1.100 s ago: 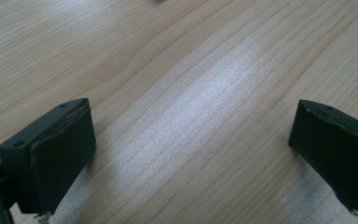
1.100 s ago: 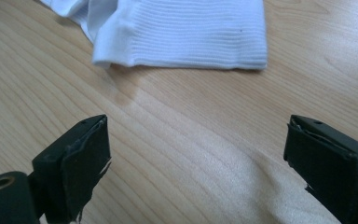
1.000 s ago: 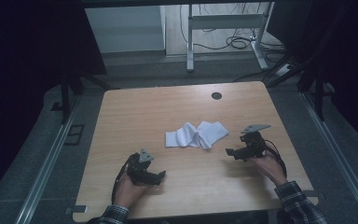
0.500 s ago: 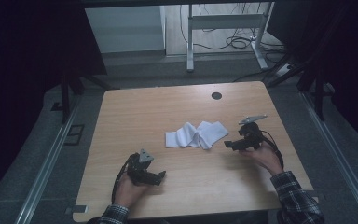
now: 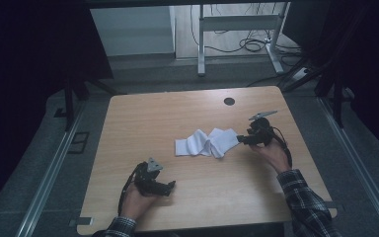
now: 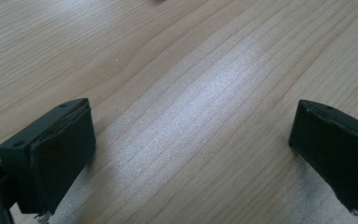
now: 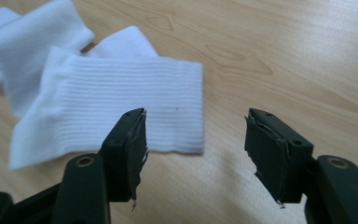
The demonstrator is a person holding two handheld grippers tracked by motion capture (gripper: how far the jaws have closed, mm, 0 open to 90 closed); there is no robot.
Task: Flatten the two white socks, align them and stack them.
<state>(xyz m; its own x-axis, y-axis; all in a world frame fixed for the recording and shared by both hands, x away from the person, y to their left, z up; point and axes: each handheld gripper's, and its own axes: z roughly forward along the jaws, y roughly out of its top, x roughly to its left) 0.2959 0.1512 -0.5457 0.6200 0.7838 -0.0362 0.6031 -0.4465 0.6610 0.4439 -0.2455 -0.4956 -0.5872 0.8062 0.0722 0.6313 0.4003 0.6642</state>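
White socks lie crumpled mid-way on the light wooden table.

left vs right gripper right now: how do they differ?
The right gripper sits at the cuff edge of the white socks, its jaws having just been closing, with nothing between them; the left gripper faces bare table, jaws spread wide. In the high view the right gripper is near the table's middle, the left gripper by the near edge. Both are hand-held and hold nothing.
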